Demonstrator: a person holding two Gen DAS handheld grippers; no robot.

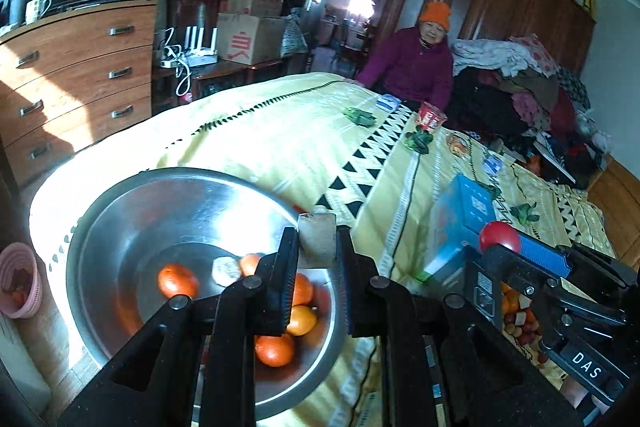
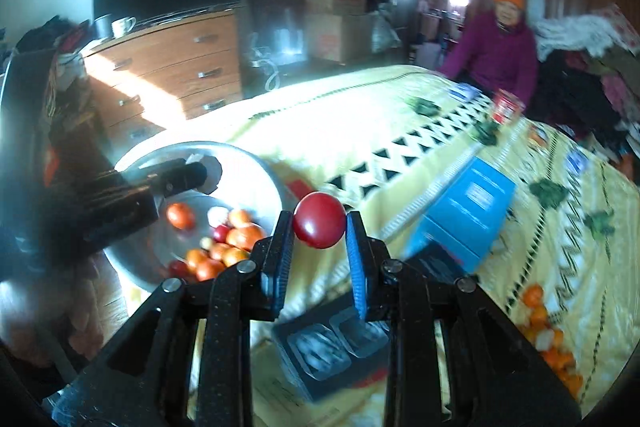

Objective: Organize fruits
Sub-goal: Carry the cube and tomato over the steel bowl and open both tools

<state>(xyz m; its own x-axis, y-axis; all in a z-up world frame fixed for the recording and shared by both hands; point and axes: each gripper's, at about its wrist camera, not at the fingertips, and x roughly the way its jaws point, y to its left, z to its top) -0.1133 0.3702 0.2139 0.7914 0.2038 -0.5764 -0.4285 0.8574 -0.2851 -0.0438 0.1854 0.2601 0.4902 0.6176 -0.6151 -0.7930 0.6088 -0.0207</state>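
Fruits are held in both grippers at the lower middle of each wrist view: a pale, blocky piece (image 1: 318, 240) is clamped between the closed fingers of the left gripper (image 1: 318, 259), and a round red fruit (image 2: 319, 219) is pinched by the blue pads of the right gripper (image 2: 320, 251). Just behind, at the lower left of both views, a metal bowl (image 1: 120, 211) is seen already loaded with oranges (image 1: 178, 280) and a few small red and pale pieces, so part of the sorting is judged done. A dark tray (image 2: 332, 351) lies below the right gripper. More fruit (image 2: 548, 343) is left loose on the yellow bedspread (image 1: 280, 139) at the lower right. Farther back, a blue box (image 2: 476, 211) rests on the spread, and a seated person (image 1: 416, 63) is visible at the upper right.
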